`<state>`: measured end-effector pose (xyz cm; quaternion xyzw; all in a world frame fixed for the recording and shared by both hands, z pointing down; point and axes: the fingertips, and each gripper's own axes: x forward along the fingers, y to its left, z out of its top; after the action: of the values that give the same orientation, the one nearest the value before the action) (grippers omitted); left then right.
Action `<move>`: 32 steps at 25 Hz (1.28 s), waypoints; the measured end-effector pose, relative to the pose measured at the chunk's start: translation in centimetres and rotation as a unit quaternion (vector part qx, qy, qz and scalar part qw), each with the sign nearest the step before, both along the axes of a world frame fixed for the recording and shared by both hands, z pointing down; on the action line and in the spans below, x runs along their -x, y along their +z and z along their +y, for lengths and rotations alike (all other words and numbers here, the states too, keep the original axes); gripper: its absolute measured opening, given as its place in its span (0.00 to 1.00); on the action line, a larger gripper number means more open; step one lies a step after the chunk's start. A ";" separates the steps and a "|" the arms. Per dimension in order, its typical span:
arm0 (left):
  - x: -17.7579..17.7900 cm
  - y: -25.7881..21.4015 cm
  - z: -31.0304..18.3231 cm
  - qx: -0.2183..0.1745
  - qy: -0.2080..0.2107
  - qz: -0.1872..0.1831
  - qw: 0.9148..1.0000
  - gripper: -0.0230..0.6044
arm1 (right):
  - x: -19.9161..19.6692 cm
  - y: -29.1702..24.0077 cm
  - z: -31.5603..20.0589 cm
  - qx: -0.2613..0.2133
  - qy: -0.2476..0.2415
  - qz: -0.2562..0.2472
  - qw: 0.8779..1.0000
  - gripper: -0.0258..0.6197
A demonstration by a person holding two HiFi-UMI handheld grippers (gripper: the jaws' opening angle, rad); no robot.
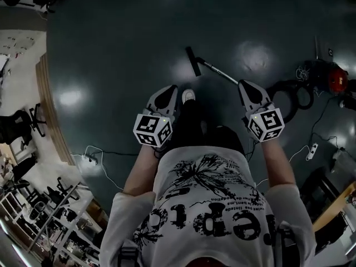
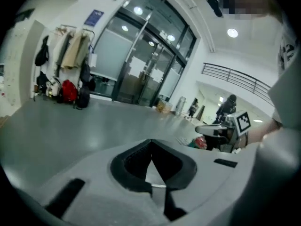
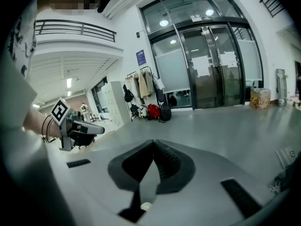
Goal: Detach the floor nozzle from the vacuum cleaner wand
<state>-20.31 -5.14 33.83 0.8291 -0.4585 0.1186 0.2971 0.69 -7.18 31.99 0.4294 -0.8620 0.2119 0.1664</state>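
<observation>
While both pairs of tongs are held out in front of the person in the white printed T-shirt (image 1: 211, 204), neither has hold of anything. The left gripper (image 1: 171, 88) (image 2: 151, 144) has its grey jaws pressed together with nothing between them, and the right gripper (image 1: 245, 84) (image 3: 153, 145) is closed the same way, also empty.

The black bar-shaped floor nozzle (image 1: 193, 61) lies on the dark glossy floor (image 1: 122, 43), ahead of the person's white shoe (image 1: 188, 95) and beyond both grippers, between them in the head view. It sits at the end of the silver metal wand (image 1: 218, 72), which slants back toward the right gripper's tip. Whether they touch cannot be told. A black looped hose (image 1: 292, 93) runs on to the red vacuum cleaner body (image 1: 336, 78) at the right.

Each gripper view looks out over its closed jaws at a bright hall with tall glass doors (image 2: 141, 65) (image 3: 211, 65).
</observation>
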 end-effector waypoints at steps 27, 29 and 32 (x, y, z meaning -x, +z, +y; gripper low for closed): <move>-5.6 73.7 -11.7 0.064 0.167 -0.153 0.972 0.07 | -2.9 83.1 -5.9 0.179 -0.239 0.262 0.918 0.28; -6.2 76.1 -10.5 0.083 0.186 -0.157 0.966 0.10 | -3.4 85.5 -6.0 0.179 -0.259 0.291 0.904 0.29; -6.9 78.6 -8.4 0.113 0.199 -0.149 0.962 0.14 | -3.9 87.9 -5.9 0.182 -0.282 0.319 0.886 0.29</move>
<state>-13.41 -13.49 112.45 0.8375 -0.3066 0.3490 0.2876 4.55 -13.05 119.85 0.1747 -0.7934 0.1605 0.5605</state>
